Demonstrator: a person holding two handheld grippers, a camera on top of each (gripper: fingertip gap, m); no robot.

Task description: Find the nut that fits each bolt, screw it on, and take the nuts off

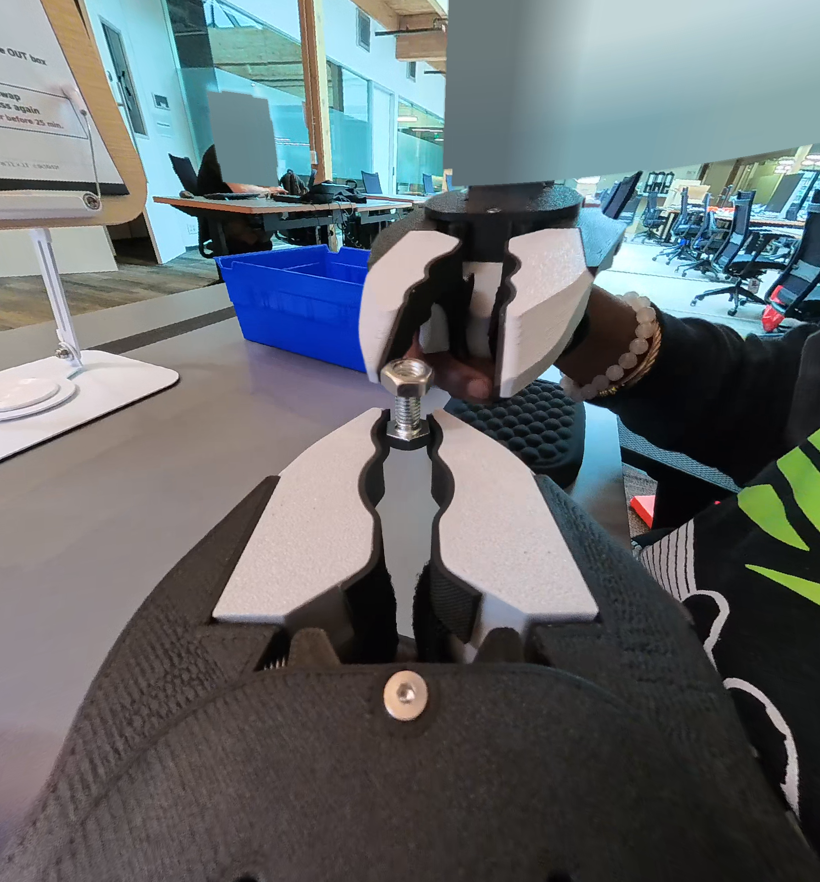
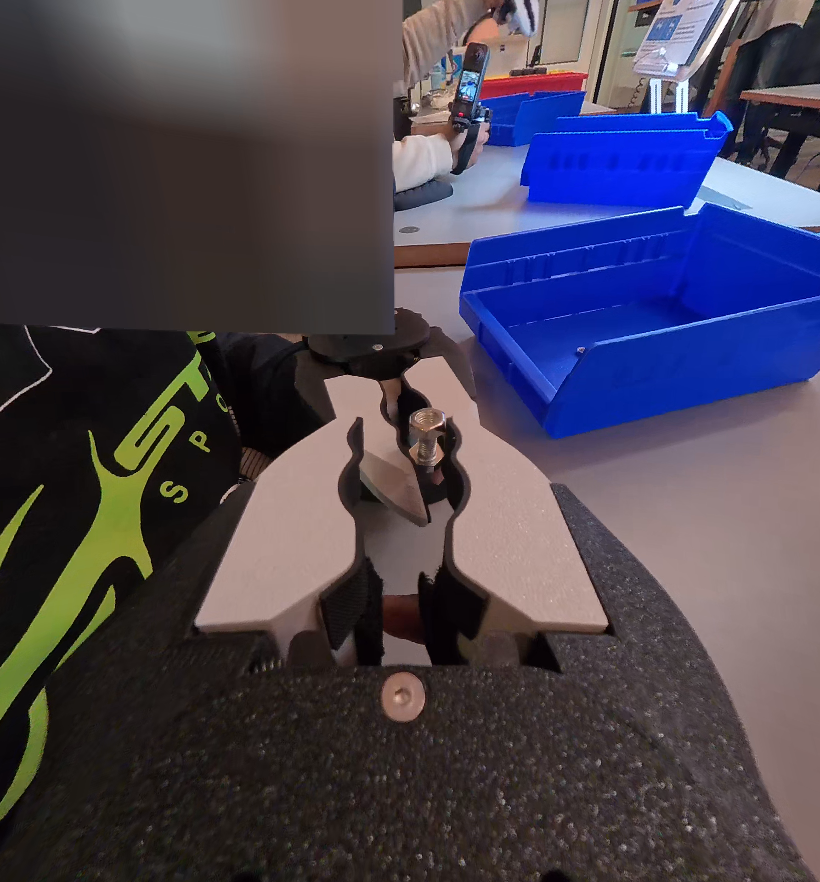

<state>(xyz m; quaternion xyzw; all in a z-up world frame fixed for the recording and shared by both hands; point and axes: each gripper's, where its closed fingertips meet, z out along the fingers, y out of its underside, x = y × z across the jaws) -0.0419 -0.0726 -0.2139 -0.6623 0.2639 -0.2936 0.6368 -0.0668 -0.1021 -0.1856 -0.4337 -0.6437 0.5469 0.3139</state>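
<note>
Bolt (image 1: pixel 404 414) and nut (image 1: pixel 406 374) are held clear of the grey table (image 1: pixel 112 501); the bolt is kept upright, its hex head clamped at the tips of the left gripper (image 1: pixel 407 432); the nut is seated at the very top of the thread, so removal is judged nearly done, or fitting barely begun; which cannot be told. The right gripper (image 2: pixel 410 439) is seen with jaws apart, the nut just inside its right finger; contact is unclear. A blue bin (image 2: pixel 661 334) lies at two o'clock in the right wrist view; no other bolts are visible.
</note>
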